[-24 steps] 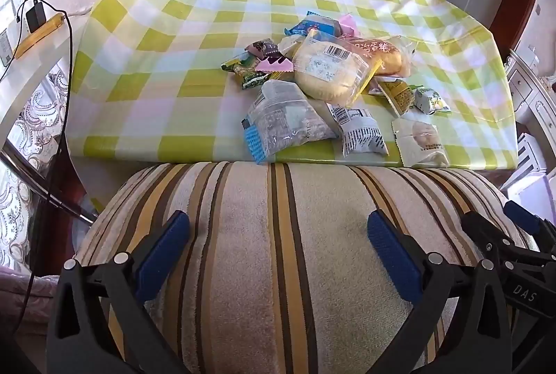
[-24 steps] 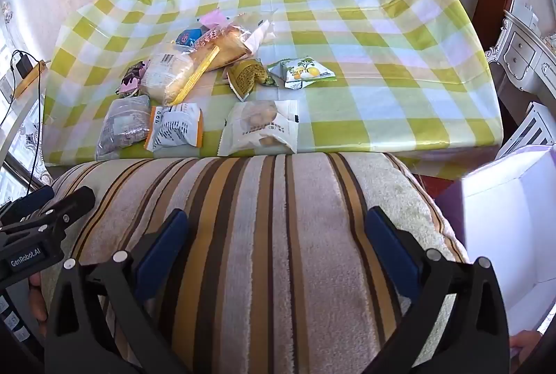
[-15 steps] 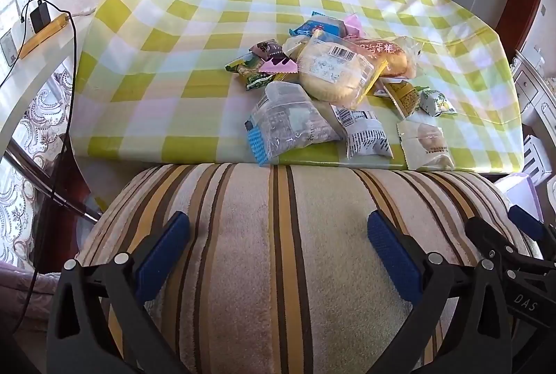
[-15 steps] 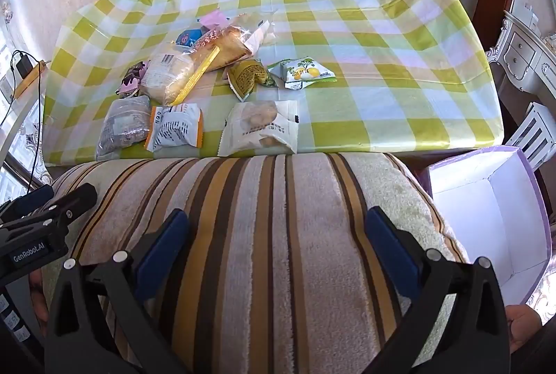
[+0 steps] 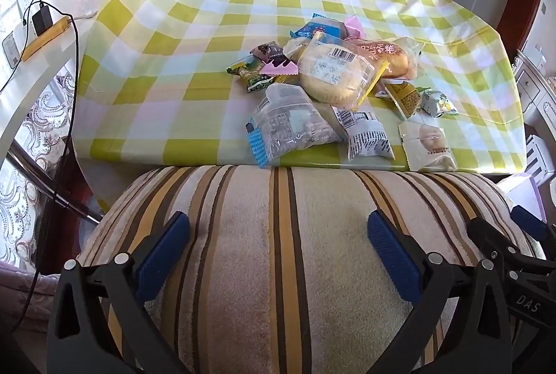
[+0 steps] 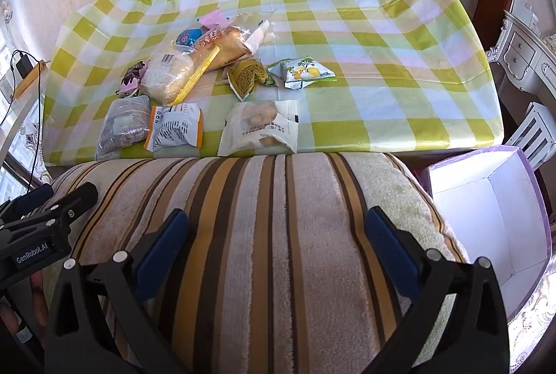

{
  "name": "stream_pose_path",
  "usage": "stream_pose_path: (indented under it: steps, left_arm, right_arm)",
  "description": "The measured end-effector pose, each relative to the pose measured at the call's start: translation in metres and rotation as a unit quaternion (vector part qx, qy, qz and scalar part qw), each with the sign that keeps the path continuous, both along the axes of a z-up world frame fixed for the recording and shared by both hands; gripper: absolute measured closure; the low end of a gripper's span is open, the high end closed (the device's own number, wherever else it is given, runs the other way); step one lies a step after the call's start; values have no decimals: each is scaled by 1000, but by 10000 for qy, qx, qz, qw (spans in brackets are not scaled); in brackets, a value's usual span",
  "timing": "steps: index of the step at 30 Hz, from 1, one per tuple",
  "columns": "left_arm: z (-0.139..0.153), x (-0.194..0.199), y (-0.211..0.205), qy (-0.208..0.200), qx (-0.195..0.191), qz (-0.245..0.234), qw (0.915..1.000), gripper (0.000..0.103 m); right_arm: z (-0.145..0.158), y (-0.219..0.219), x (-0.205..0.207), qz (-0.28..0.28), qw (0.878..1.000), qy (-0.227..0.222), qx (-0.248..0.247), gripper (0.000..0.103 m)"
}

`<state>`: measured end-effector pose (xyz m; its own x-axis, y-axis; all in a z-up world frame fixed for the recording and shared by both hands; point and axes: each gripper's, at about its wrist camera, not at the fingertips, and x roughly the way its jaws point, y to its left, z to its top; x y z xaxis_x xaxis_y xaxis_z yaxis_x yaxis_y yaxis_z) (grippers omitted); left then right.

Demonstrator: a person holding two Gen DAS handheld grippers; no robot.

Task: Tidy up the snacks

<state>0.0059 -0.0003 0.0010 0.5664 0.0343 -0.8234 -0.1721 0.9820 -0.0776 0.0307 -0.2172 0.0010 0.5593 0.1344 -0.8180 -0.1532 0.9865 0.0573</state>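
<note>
Crinkly plastic snack packets lie heaped on the checked worktop, ahead of both tongs

Left tongs (image 5: 278, 235) and right tongs (image 6: 276, 229) both gape wide and empty over a striped cushion (image 5: 278, 252). Ahead and beyond it lies the snack pile (image 5: 333, 78): light, slippery, crushable, so the round bread packet (image 5: 335, 73) is probably best pinched by a sealed edge. Only the right view shows the open white box (image 6: 486, 217) beside the right tongs, a likely destination

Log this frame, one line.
left tool: open, empty | right tool: open, empty | snacks: on table | box: empty, right
</note>
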Motion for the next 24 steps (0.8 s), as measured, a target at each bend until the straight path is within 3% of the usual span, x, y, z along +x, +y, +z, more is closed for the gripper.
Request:
stream_pose_path:
  steps: [24]
  left_arm:
    - [-1, -1, 2, -17, -3, -22, 10000, 4]
  right_arm:
    - [-3, 3, 0, 6, 9999, -121, -95, 1]
